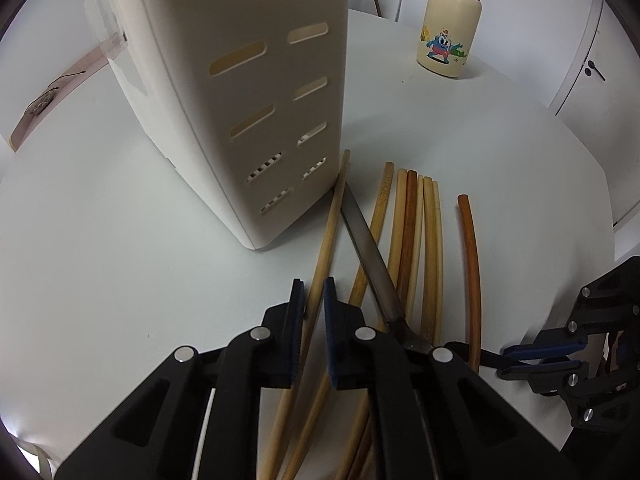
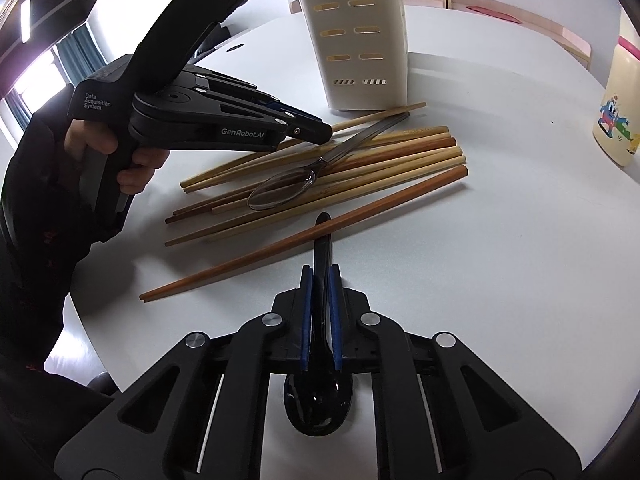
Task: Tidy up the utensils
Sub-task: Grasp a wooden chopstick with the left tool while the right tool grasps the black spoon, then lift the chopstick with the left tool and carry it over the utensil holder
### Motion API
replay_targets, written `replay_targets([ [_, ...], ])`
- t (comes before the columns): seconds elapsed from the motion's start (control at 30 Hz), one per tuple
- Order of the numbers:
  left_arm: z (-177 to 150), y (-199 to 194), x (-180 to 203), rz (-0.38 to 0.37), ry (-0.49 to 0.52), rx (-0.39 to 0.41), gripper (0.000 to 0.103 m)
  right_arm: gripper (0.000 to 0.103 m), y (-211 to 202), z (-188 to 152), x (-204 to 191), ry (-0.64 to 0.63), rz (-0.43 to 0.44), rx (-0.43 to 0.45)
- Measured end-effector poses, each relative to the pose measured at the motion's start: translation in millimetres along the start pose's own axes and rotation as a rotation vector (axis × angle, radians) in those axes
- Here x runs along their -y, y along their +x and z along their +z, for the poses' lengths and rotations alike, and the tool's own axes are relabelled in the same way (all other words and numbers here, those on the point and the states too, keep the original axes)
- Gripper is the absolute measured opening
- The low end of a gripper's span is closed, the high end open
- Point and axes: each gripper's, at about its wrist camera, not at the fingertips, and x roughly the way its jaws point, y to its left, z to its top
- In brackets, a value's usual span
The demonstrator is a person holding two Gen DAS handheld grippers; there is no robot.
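Observation:
Several wooden chopsticks [image 1: 404,240] lie in a loose pile on the white table [image 1: 120,240], with a metal spoon [image 2: 282,190] on top. A cream slotted utensil holder [image 1: 248,92] stands just behind the pile. My left gripper [image 1: 313,296] straddles one light chopstick [image 1: 326,240], its pads close beside it; touching is unclear. It also shows in the right wrist view [image 2: 324,130]. My right gripper [image 2: 321,276] is shut on the handle of a black spoon [image 2: 320,404], whose tip lies under a dark brown chopstick [image 2: 304,236].
A cream water bottle [image 1: 450,20] with a pink band and cartoon stands at the far right of the table. The table's rounded edge runs close on the near side. A white cabinet [image 1: 592,60] is beyond.

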Motion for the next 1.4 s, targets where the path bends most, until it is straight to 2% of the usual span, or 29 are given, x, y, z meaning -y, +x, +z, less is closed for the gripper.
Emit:
replay_targets([
  [0.17, -4.0, -8.2, 2.0, 0.010, 0.003, 0.014, 0.009, 0.007, -5.9, -0.7, 2.8, 0.009, 0.003, 0.007],
  [0.47, -32.9, -38.0, -0.5, 0.023, -0.022, 0.058, 0.008, 0.007, -26.1, -22.4, 16.9, 0.072, 0.002, 0.044],
  [0.73, -56.8, -66.5, -1.3, 0.042, -0.052, 0.130, 0.006, 0.007, -45.0, -27.5, 29.6, 0.145, 0.116, 0.201],
  [0.9, -62.8, -90.1, 0.7, 0.052, -0.085, 0.231, 0.006, 0.007, -60.8, -21.9, 26.3, 0.129, 0.187, 0.303],
  [1.13, -74.6, -144.4, 2.4, 0.058, -0.119, 0.422, 0.006, 0.007, -87.0, 2.4, 16.4, 0.074, 0.246, 0.482],
  [1.27, -66.9, -167.1, 11.9, 0.079, -0.112, 0.507, 0.006, 0.007, -96.1, 22.0, 17.3, 0.079, 0.287, 0.555],
  [1.4, -50.4, -180.3, 21.3, 0.099, -0.101, 0.569, 0.006, 0.007, -104.5, 47.8, 19.5, 0.082, 0.276, 0.613],
])
